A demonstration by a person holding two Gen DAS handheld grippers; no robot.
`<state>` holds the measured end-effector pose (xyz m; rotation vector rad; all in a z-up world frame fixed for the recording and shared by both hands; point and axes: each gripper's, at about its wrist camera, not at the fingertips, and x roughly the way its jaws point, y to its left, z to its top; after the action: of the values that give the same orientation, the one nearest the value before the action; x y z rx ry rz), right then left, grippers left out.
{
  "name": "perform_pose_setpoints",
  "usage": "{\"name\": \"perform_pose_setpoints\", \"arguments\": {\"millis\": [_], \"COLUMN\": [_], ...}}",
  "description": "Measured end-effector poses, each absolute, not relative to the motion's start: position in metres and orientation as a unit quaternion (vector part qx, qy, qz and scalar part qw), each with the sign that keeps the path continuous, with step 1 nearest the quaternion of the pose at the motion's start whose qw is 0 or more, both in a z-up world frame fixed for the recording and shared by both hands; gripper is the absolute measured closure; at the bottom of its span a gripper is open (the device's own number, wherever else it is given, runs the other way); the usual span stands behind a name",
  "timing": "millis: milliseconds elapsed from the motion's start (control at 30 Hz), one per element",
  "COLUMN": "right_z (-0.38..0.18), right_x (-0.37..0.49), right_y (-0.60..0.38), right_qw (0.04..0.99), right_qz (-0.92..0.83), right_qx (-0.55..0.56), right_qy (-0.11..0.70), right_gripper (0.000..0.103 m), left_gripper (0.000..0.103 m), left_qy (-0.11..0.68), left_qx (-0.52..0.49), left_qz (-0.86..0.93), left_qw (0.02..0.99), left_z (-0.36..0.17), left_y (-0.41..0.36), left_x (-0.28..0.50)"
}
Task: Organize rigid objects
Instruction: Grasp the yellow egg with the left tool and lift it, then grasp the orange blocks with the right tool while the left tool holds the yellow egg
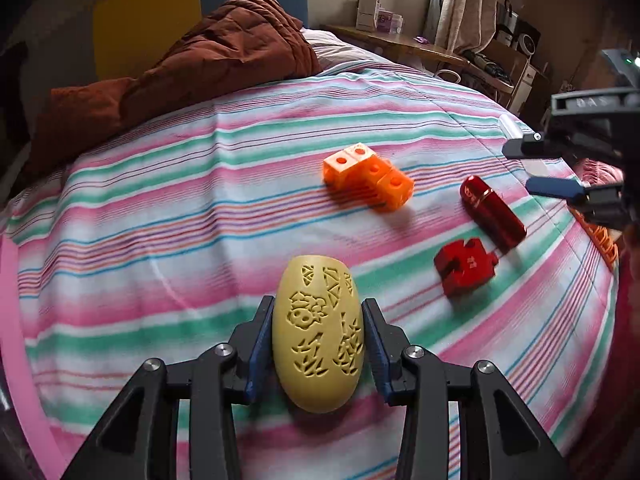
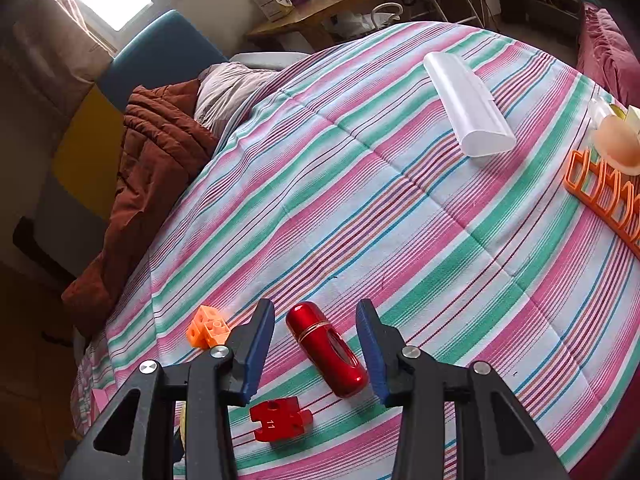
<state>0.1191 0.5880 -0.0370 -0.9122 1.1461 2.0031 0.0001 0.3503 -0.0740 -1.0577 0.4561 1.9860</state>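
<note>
Yellow carved plastic egg [image 1: 318, 336] gripped by left gripper [image 1: 318, 344].
Right gripper [image 2: 316, 344], fingers open, should straddle the glossy red metal cylinder [image 2: 326, 349] squarely.

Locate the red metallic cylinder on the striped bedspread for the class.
In the right wrist view the red metallic cylinder lies on the striped bedspread between the open right gripper fingers, with the red puzzle piece nearer the camera.

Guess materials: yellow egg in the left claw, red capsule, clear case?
Carved yellow egg: matte plastic, likely 3D-printed; faint layer lines. Red capsule: probably anodized metal or glossy plastic; sharp highlights, gold band. Translucent case: frosted plastic; light diffuses through.
</note>
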Motion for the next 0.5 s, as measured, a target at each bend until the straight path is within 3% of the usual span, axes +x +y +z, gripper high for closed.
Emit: {"name": "perform_pose_setpoints", "arguments": {"millis": [233, 500], "right_z": [-0.031, -0.029], "right_x": [0.111, 0.078], "right_y": [0.579, 0.546], "right_qw": [0.307, 0.245], "right_qz": [0.781, 0.817], "right_qx": [-0.345, -0.389], "right_qy": [0.419, 0.348], "right_gripper": [0.061, 0.061], "left_gripper": [0.062, 0.062], "left_qy": [0.165, 0.167], "left_qx": [-0.39, -0.362], "left_qz": [0.813, 0.825], "left_qw": [0.399, 0.399], "left_z": [-0.077, -0.081], "left_y": [0.286, 0.276], "left_x": [0.026, 0.036]}}
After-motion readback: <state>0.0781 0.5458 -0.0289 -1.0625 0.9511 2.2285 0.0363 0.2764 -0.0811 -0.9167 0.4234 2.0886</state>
